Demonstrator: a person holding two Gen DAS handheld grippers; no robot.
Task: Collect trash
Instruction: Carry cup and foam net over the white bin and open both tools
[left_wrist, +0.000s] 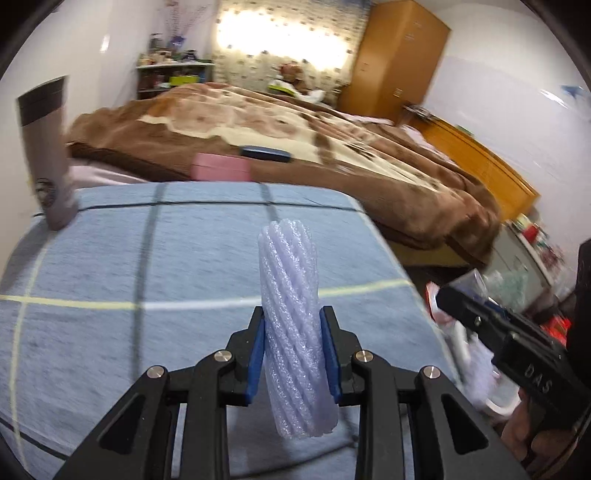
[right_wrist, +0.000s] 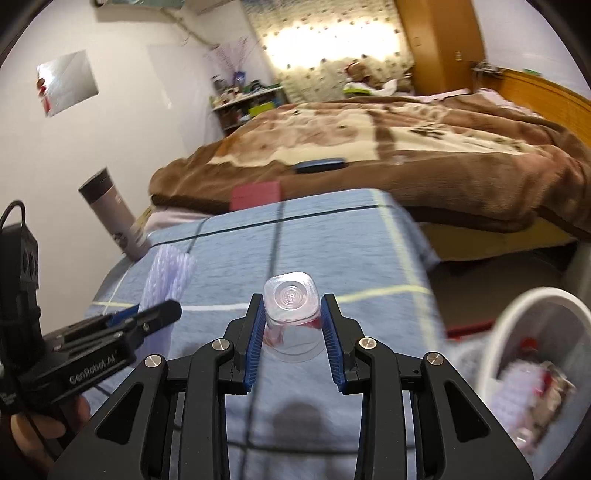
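Both claws loaded, carry step in hand. Left claw (left_wrist: 291, 354) is clamped on a white foam net sleeve (left_wrist: 290, 325), which stands upright between the blue pads and sticks out above and below them. Right claw (right_wrist: 291, 339) grips a clear plastic bottle (right_wrist: 291, 306), bottom end facing out, pads pressed on its 2 sides, red label partly hidden behind the pads.

Both items are held up off the table (left_wrist: 147, 258), which has a blue checked cloth. A grey tumbler (right_wrist: 114, 218) stands at its far corner, and a pink box (right_wrist: 255, 197) sits at the far edge; neither looks like trash.

A white bin (right_wrist: 532, 332) sits low to the right of the table, already holding some wrappers. In the left wrist view, the right claw shows at the right edge, near the bin.

Judgement: pick-up is done and transport to the bin comes next. Next move needs each claw brought over the bin mouth, then opened so the item drops inside. The bottle looks nearer, so it likely goes 1st. The foam sleeve is light and could catch on the pads or miss the rim.
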